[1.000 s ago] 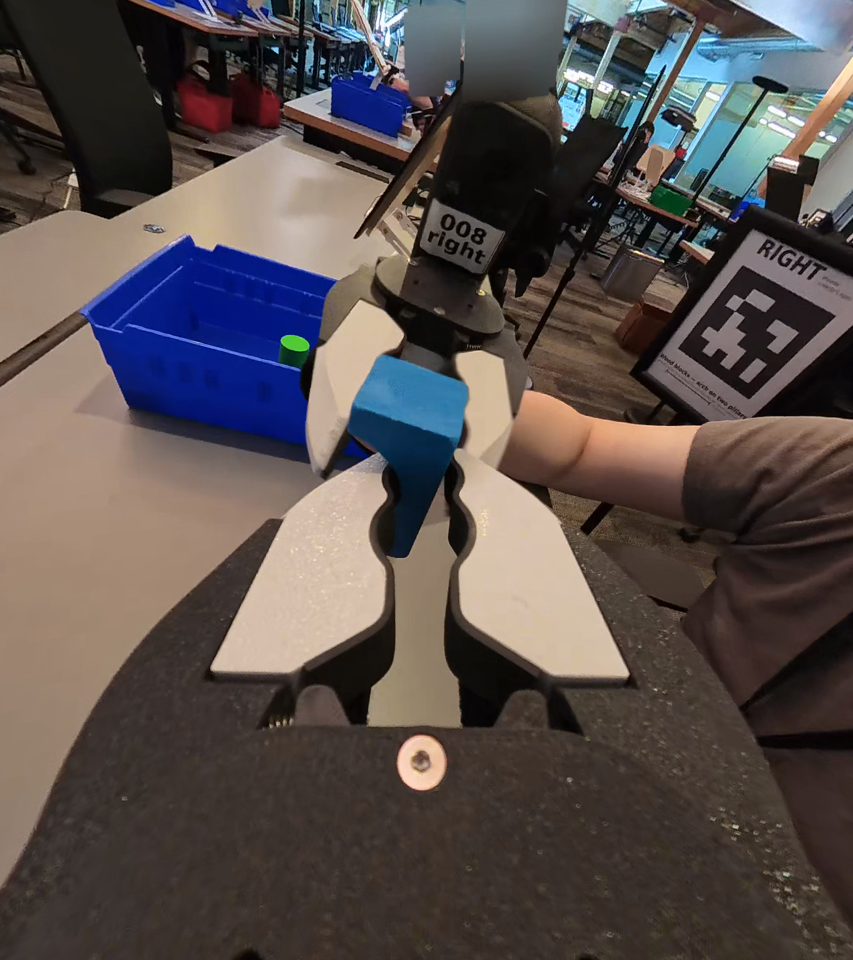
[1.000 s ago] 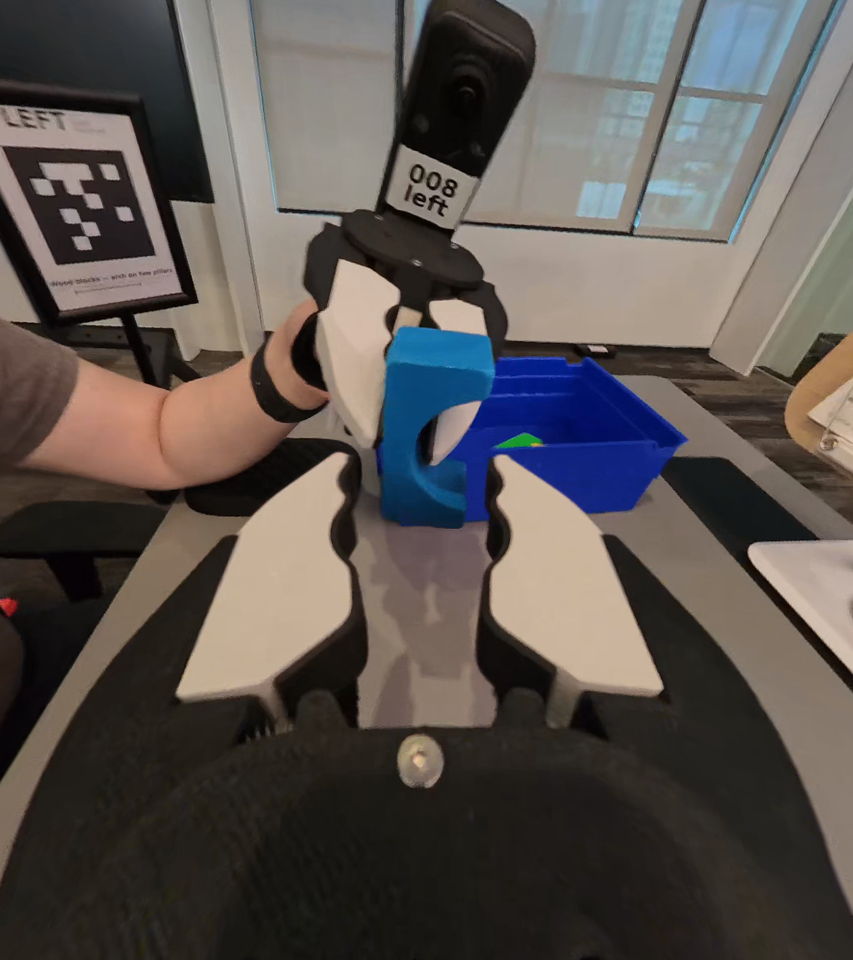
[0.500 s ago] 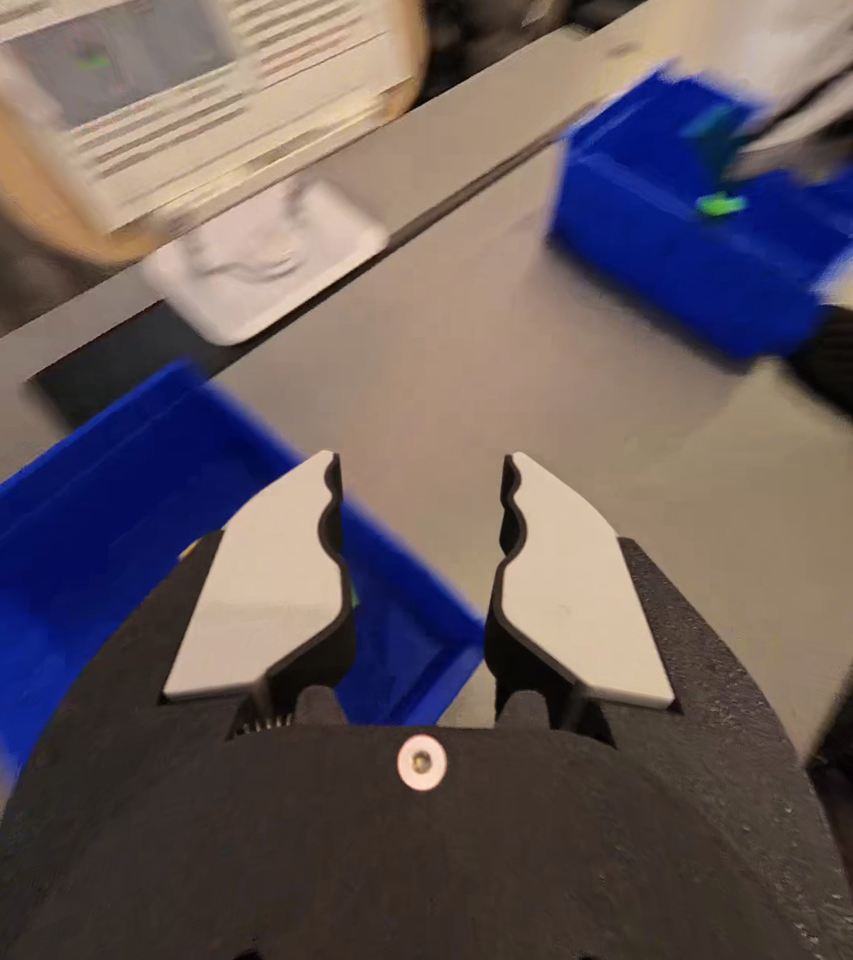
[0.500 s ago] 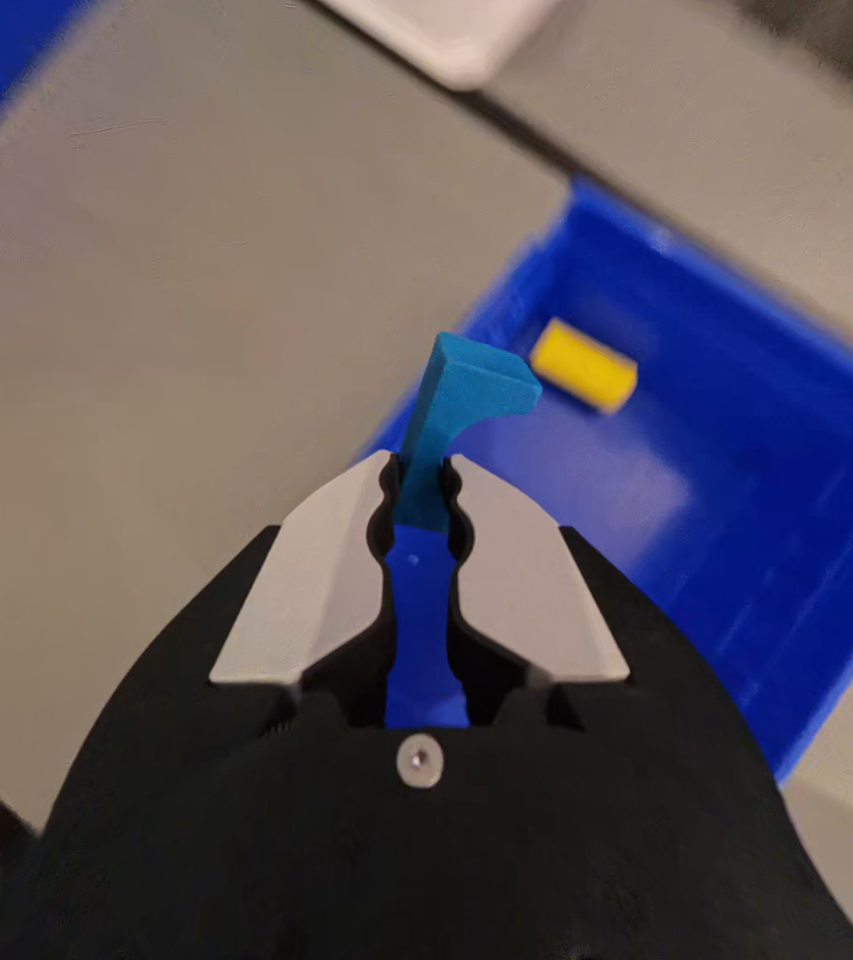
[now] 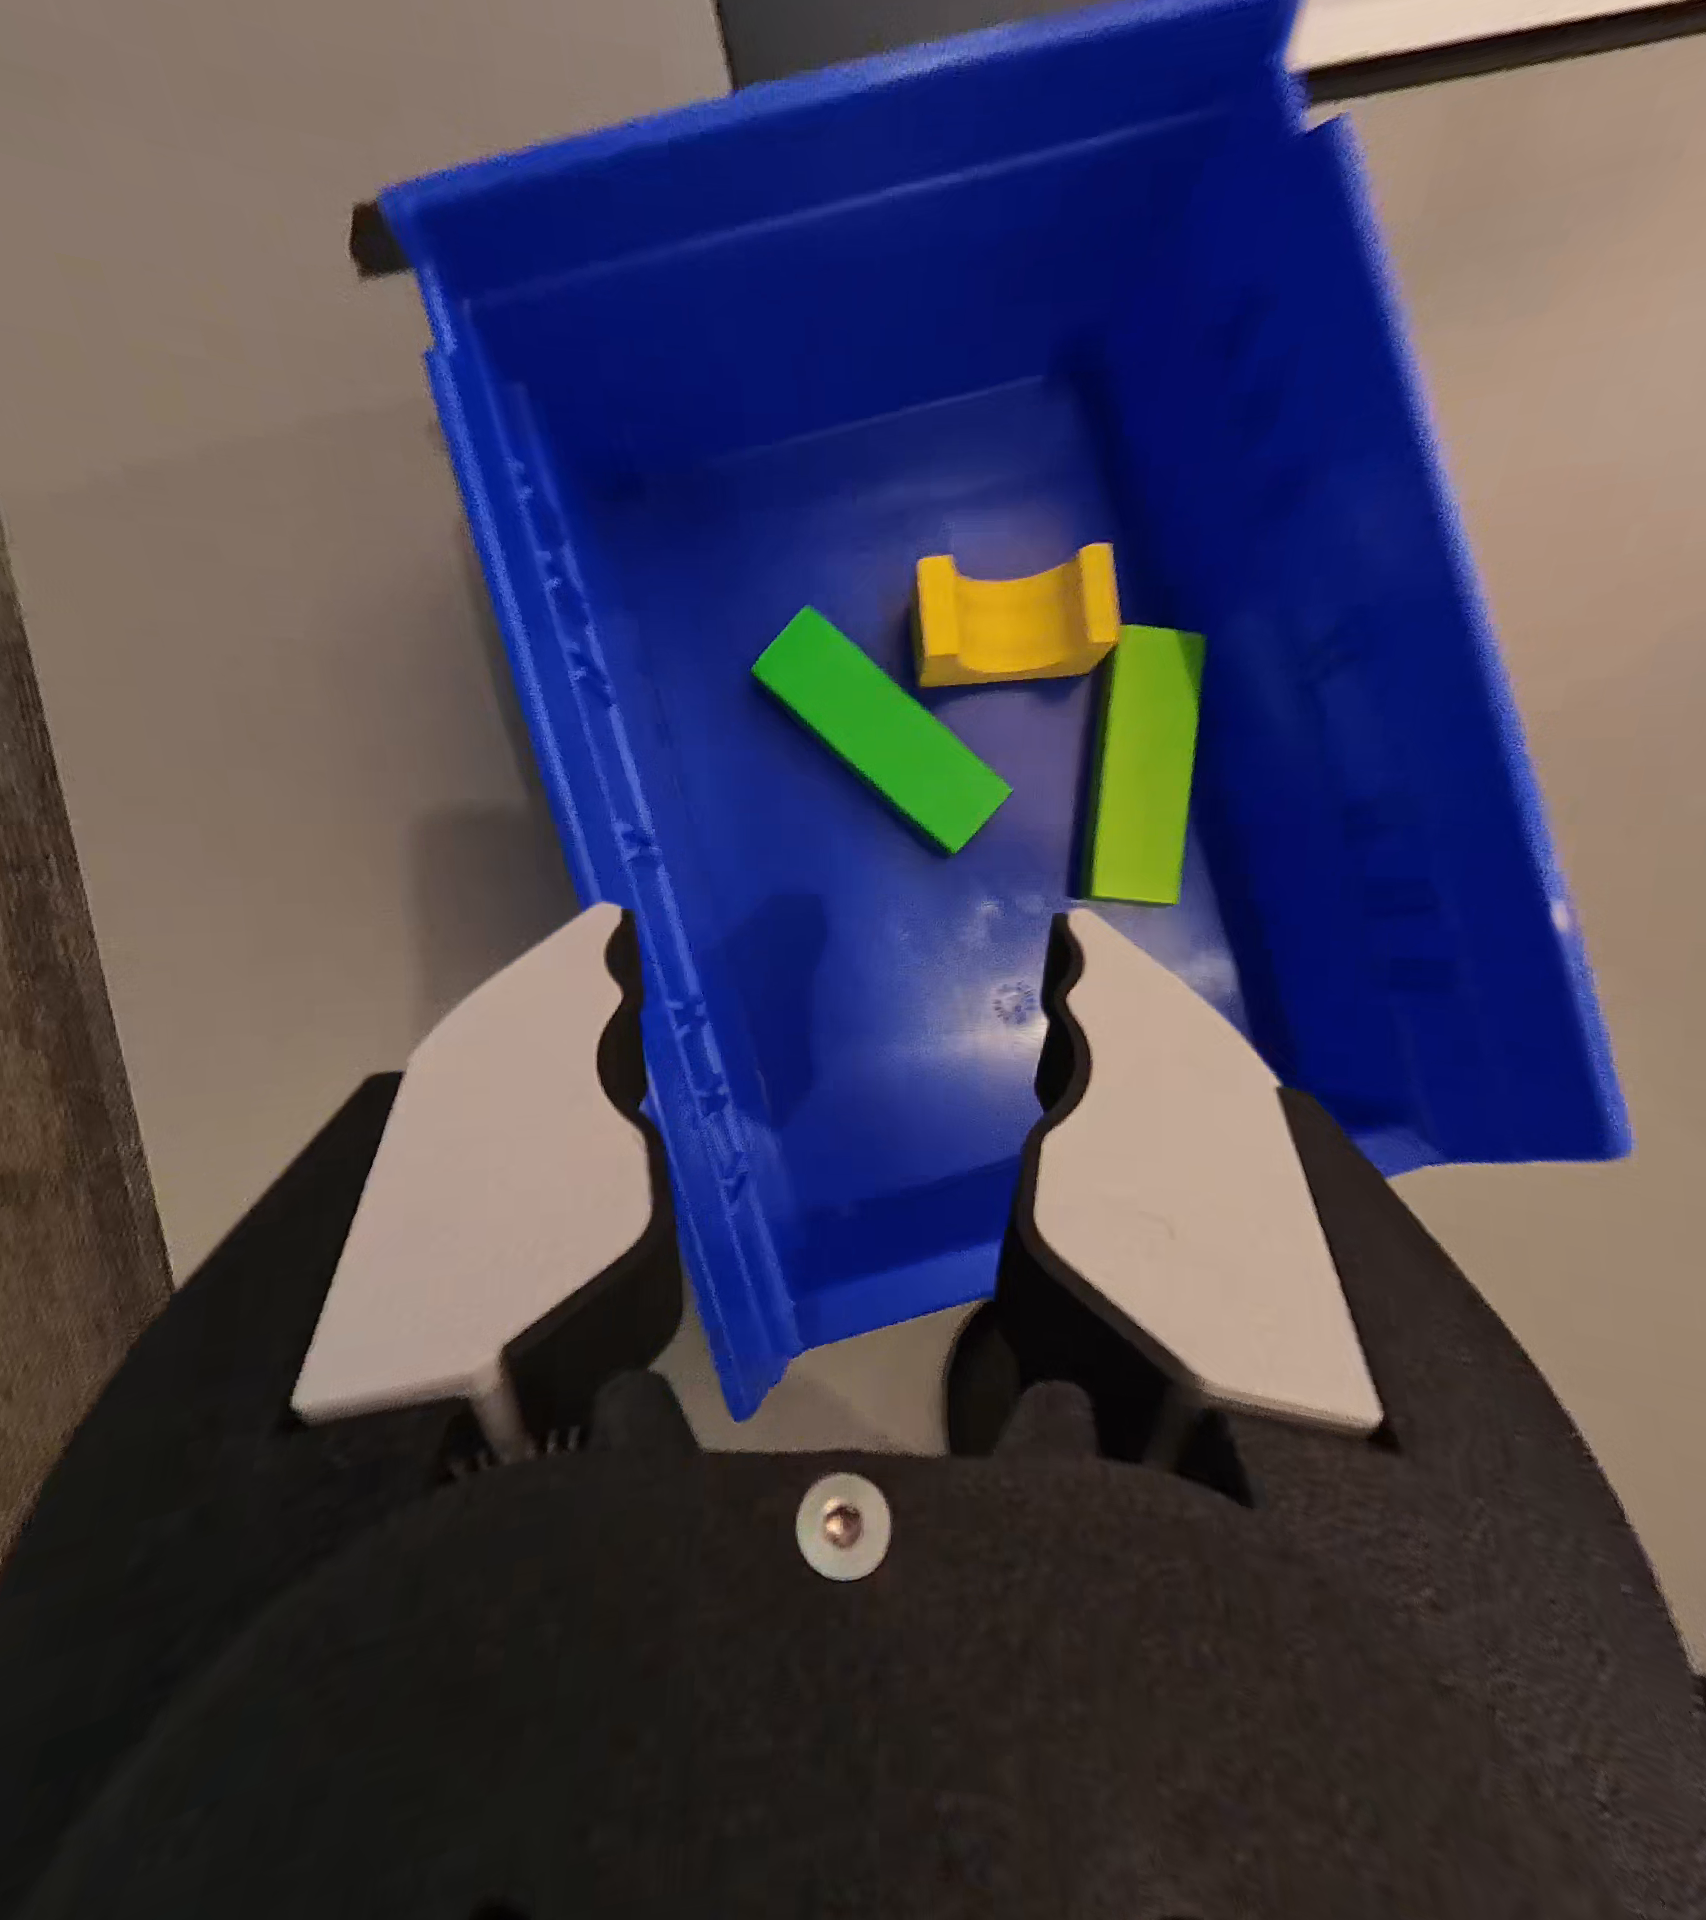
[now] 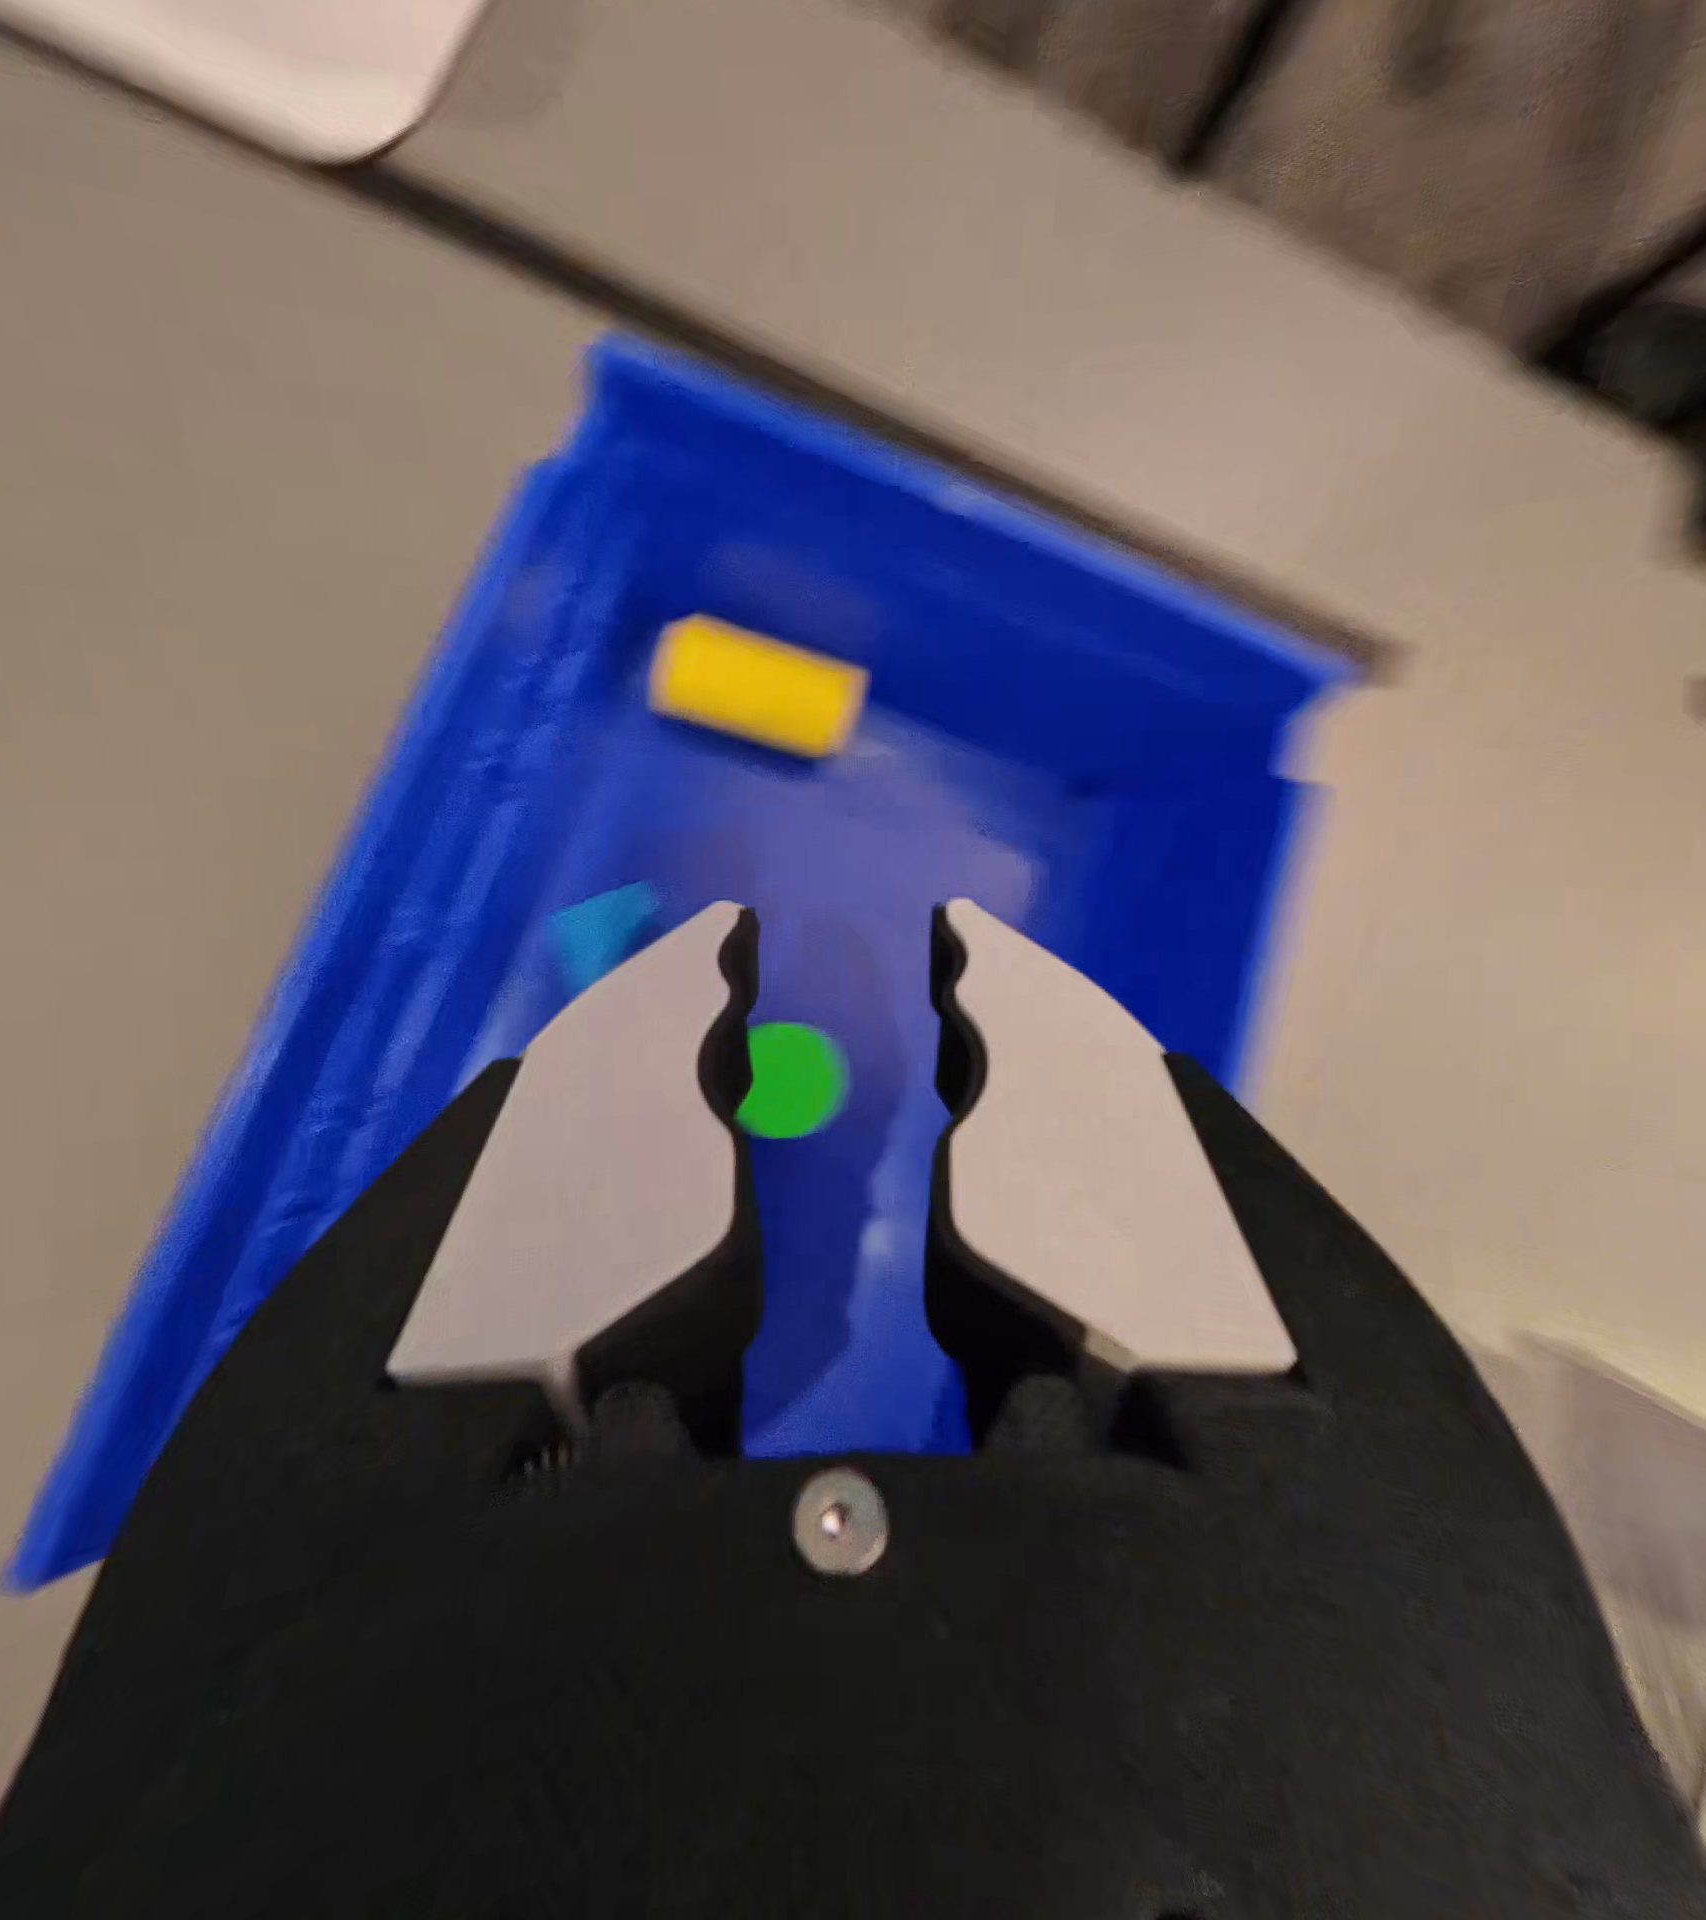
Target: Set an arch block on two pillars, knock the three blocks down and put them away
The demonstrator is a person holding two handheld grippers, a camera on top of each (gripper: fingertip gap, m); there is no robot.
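blue bin [image 5: 1348, 582]: yellow arch block [image 5: 1010, 623], two green blocks [image 5: 880, 743].

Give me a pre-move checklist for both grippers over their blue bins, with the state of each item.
1. Left gripper open and empty: ok.
2. Right gripper open and empty: ok.
3. Yellow arch block and two green rectangular blocks lying inside the left blue plastic bin: ok.
4. Light blue arch block inside the right blue plastic bin: ok, though blurred and partly hidden.
5. Yellow cylinder and green round-topped block settled: cannot tell, picture blurred.
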